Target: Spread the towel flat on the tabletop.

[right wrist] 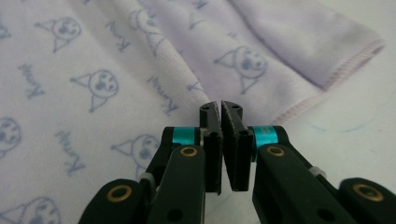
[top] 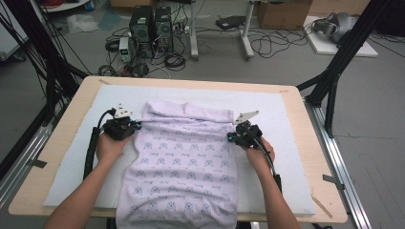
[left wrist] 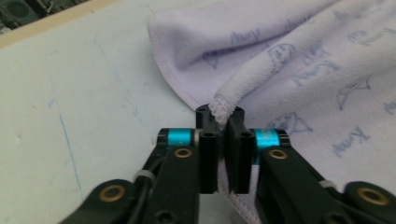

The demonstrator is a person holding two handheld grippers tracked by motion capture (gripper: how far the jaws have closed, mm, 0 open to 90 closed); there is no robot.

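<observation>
On the worktop (top: 62,143), left tongs (left wrist: 223,122) and right tongs (right wrist: 220,114) pinch the towel (top: 184,157) edges at 9 and 3 o'clock; soft, limp, light cloth, best held by hems.

The black plastic left gripper (top: 134,126) and black plastic right gripper (top: 231,137) each carry 2 flat jaws, cyan bands, brass-coloured rivets, a grey three-cornered top plate and a thick black trailing cable. The person's forearms are unsleeved.
</observation>
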